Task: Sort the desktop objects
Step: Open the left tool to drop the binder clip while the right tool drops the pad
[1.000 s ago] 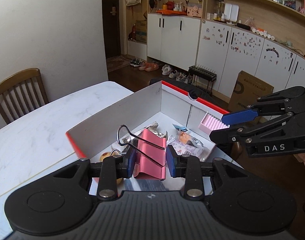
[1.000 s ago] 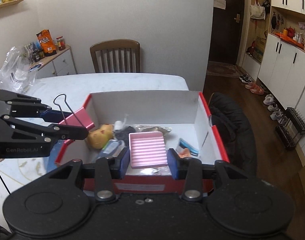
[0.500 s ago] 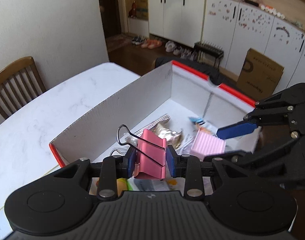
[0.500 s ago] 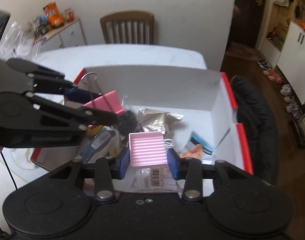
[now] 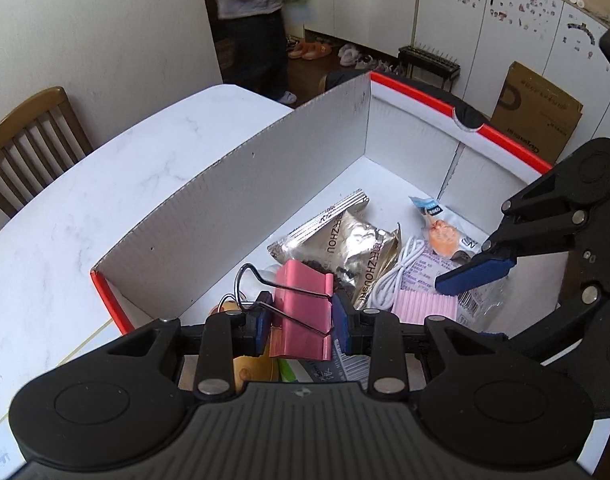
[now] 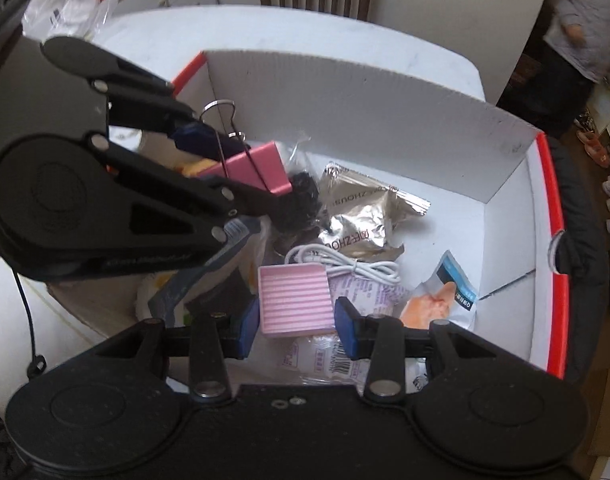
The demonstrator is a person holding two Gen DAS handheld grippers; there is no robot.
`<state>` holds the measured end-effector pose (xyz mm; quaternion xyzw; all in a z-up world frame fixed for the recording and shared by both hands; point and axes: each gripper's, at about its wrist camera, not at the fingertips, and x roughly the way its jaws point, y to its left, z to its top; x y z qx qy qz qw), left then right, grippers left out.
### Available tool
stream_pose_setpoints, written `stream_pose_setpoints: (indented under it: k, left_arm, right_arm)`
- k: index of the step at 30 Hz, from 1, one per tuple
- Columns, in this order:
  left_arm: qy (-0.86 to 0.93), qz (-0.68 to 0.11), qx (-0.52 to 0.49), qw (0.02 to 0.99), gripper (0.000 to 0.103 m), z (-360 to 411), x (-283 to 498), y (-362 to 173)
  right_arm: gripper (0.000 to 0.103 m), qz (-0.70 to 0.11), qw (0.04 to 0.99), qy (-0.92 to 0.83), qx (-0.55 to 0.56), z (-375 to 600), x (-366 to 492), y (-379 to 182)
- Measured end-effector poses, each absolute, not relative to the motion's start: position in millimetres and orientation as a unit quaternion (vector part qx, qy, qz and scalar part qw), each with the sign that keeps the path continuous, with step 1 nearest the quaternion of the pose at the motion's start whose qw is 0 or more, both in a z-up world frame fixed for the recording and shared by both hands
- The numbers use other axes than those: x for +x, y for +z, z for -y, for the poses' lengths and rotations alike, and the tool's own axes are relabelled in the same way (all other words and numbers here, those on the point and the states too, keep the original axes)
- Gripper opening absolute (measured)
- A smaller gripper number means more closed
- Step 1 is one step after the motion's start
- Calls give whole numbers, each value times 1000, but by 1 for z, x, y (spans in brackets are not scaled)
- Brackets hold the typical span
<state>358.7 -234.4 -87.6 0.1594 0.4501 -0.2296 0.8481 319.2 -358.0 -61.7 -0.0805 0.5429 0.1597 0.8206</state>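
**Two Grippers Hold Pink Things Over the Box**

The left gripper (image 5: 302,322) is clamped on a pink binder clip (image 5: 303,308). The clip sits right between its blue pads, and its wire handles poke out to the left of the gripper and up. The long side of the clip points straight ahead, the same way the fingers point.

The right gripper (image 6: 296,320) is squeezed tight on a pink ridged block (image 6: 294,300). The block lies flat between its pads, with its stripes running from one pad across to the other.

Both grippers point down into the white box with the red rim (image 5: 421,94). The box floor is right under them and a bit ahead. The two grippers are close side by side, but they do not touch. From the right gripper, the left one is up and to the left, with the clip at its tip.

Just ahead of the right gripper's block lies a white cable (image 6: 345,266). Past that is a shiny silver snack bag (image 6: 361,216). To the right of the block lies a blue and orange packet (image 6: 445,292).

It looks like both things are about to be dropped in. Each one hangs over stuff already in the box, so it may land on top of the pile and slide off.

A person (image 5: 251,8) stands far back in the room.
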Motion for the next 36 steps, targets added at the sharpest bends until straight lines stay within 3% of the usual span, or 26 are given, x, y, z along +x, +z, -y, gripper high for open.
stream_pose_setpoints:
  k: [11,21,22,23,25,36]
  left_arm:
    - [-232,-461,153,843,31,234,366,-96]
    - [-234,-462,140,844,32,227,366,-95]
    - [-232,-460,139,846,35,226,365,-94]
    - [-230,-457,137,848,46,224,364,-92]
    - [-231,-450,130,853,58,220,362,-88]
    - [-236,-428,118,865,63,205,344,-58]
  right_arm:
    - [39,-564,800,173,-105,346,329,-69]
    - [51,-560,801,179,-112,346,329,-65]
    - [53,-558,802,181,-111,346,328,-63]
    - [53,-556,803,183,-112,346,328,-61]
    - [64,-551,805,188,-114,345,326,-56]
    - [67,-528,816,195,-128,342,313,-28]
